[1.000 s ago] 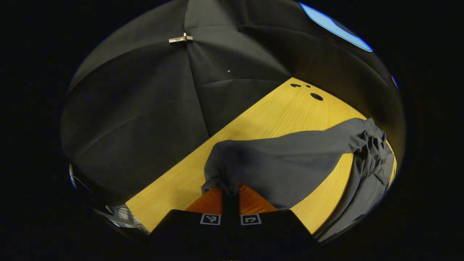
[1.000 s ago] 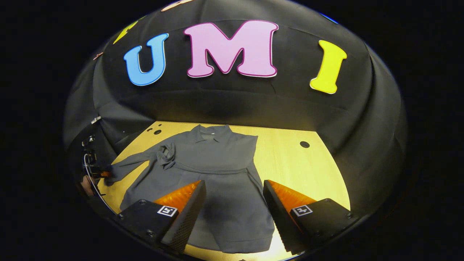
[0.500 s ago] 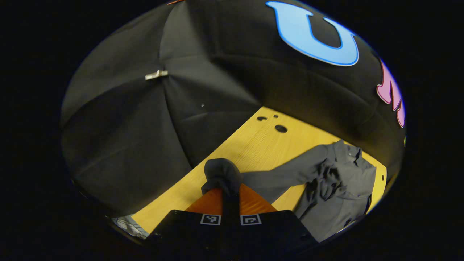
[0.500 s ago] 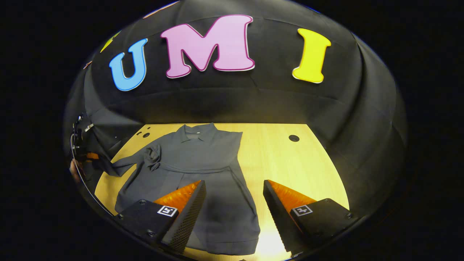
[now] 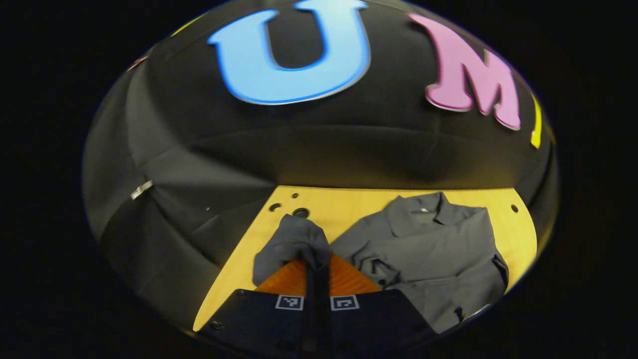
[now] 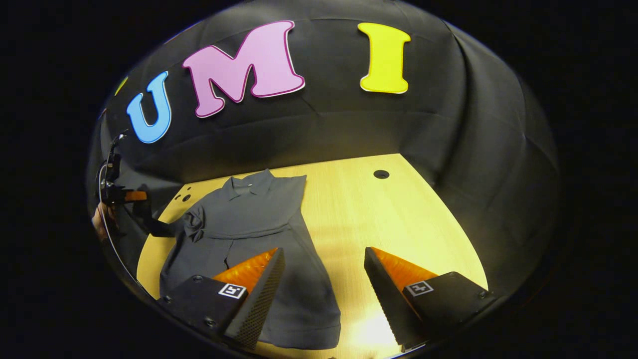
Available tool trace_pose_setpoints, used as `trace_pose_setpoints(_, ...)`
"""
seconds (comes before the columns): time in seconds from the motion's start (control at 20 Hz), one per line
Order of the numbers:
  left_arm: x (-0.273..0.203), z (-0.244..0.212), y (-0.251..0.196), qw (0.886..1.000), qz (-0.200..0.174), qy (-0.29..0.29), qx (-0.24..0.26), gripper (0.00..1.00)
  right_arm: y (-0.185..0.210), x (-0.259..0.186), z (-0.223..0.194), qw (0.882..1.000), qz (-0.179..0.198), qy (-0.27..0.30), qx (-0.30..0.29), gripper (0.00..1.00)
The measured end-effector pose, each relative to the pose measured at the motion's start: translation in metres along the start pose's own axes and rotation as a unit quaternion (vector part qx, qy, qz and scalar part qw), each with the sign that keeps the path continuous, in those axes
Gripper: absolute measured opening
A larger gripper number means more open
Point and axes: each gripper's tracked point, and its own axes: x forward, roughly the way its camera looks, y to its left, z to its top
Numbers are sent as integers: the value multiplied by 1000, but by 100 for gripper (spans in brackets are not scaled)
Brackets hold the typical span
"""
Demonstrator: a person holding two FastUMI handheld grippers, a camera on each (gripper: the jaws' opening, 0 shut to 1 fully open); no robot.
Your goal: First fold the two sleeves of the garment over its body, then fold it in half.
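no brand or readable writing shows on the garment; the small square markers on the gripper bodies carry patterns, not words. in the left gripper view, the left gripper sits at the bottom centre with its two fingers pressed together, clenched on the end of the grey sleeve, which bunches into a rounded lump just above the tips and is lifted off the wooden table. to the right of it the grey collared garment lies on the table, collar toward the booth's wall, with a crumpled knot of cloth where the held sleeve meets the body; its lower right part is cut off at the view's edge. small dark holes mark the table near its far left corner. in the right gripper view, at the far left edge, the left gripper appears small and dim, with a hand behind it that is hard to make out, and the sleeve stretches from it to the garment. the garment lies spread on the left half of the table, its hem nearest the camera. the right gripper hangs above the table with its fingers spread wide apart, released and holding nothing; the left-hand finger overlaps the garment's lower part in the picture, but whether it touches the cloth cannot be told. the other sleeve is hard to pick out.
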Motion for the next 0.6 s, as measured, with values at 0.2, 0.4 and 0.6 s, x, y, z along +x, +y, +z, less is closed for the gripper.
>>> trace_pose_setpoints(0.2,14,13,-116,996,-77,-9,48,5,-19,1,1,1000,-8,1,-3,99)
trace_pose_setpoints(0.4,23,16,-210,988,-147,-4,55,6,-40,-1,1,1000,-17,-1,7,99)
trace_pose_setpoints(0.6,31,16,-278,977,-186,-3,105,5,-66,-4,-5,999,-30,7,20,99)
